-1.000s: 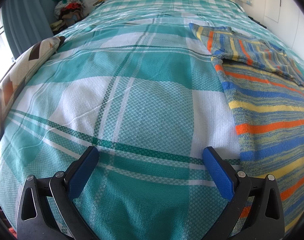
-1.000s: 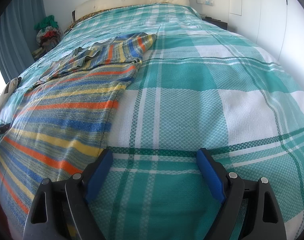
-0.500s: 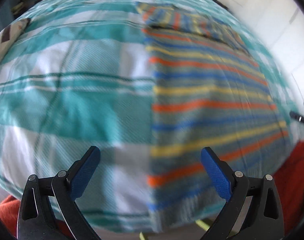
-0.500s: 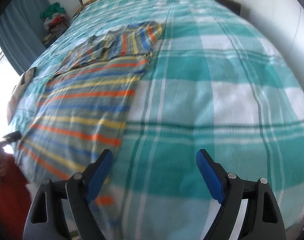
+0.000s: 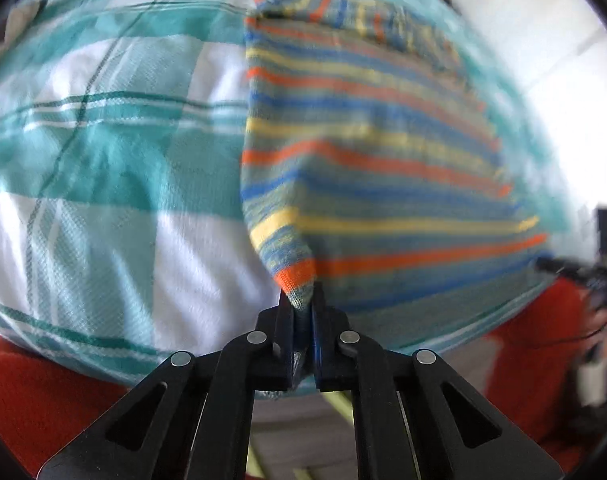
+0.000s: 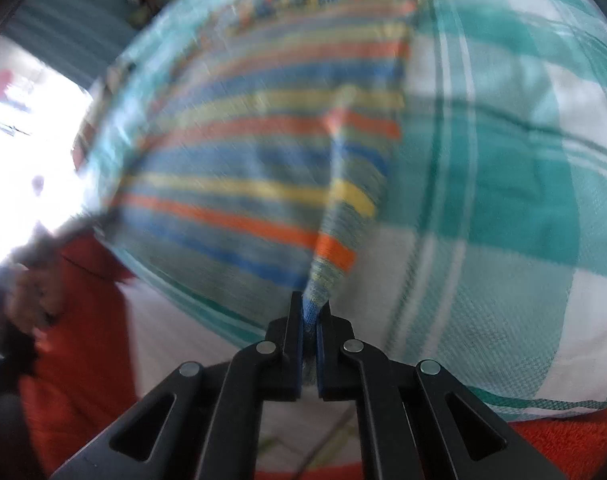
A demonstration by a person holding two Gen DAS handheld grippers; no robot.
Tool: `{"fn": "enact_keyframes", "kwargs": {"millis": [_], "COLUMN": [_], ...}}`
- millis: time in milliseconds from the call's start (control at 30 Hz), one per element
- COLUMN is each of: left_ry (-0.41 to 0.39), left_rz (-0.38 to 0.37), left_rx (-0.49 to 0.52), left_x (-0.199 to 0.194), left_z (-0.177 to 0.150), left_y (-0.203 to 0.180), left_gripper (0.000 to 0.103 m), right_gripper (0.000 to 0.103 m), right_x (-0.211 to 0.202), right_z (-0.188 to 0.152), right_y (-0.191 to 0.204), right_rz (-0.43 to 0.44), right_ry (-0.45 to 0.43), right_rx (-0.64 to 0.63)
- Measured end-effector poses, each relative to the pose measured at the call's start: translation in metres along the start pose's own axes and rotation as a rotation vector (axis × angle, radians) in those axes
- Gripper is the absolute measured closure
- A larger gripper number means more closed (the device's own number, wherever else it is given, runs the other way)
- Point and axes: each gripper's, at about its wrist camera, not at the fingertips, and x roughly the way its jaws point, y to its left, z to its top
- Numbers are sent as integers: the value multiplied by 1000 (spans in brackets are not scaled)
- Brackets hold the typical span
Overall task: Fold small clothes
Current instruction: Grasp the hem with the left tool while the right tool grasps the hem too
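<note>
A striped garment (image 5: 375, 152) in blue, yellow and orange lies flat on a teal and white plaid bedspread (image 5: 103, 168). My left gripper (image 5: 302, 304) is shut on the garment's near left corner at the bed's front edge. My right gripper (image 6: 310, 312) is shut on the near right corner of the same garment (image 6: 263, 152), and the cloth rises in a ridge from each grip. The garment's far end looks folded over. Both views are blurred.
The bedspread (image 6: 503, 184) spreads wide on both sides of the garment. Red-orange fabric (image 5: 35, 396) lies below the bed's front edge, and shows in the right wrist view (image 6: 75, 352) too. A bright window (image 6: 19, 152) is at the left.
Both grippers were open over the bed. They have drawn back to the bed's near edge, closed on the garment's two near corners, and lifted them slightly.
</note>
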Motion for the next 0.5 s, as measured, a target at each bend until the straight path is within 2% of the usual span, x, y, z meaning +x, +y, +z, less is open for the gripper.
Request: {"fn": "enact_keyframes", "kwargs": {"millis": [67, 133, 167, 267, 367, 433, 500], "left_ry": [-55, -109, -132, -183, -183, -172, -160], "left_rz": [-91, -134, -138, -128, -116, -103, -104], "left_rx": [-59, -101, -110, -125, -136, -149, -167], "left_x": [-16, -22, -22, -6, 21, 41, 54], "left_z": [35, 76, 96, 168, 235, 273, 296], "left_y": [8, 14, 17, 21, 23, 28, 33], "left_gripper": [98, 98, 98, 98, 98, 98, 98], "right_gripper": [98, 98, 98, 98, 98, 98, 98], "right_x": [-21, -36, -38, -39, -27, -12, 0], "right_z": [21, 54, 71, 136, 203, 246, 281], "right_y": [-8, -21, -28, -49, -76, -93, -109], "right_rz": [91, 164, 178, 142, 144, 155, 157], "right_ry": [-95, -192, -227, -345, -412, -407, -392], "right_rx": [73, 143, 163, 195, 270, 320, 358]}}
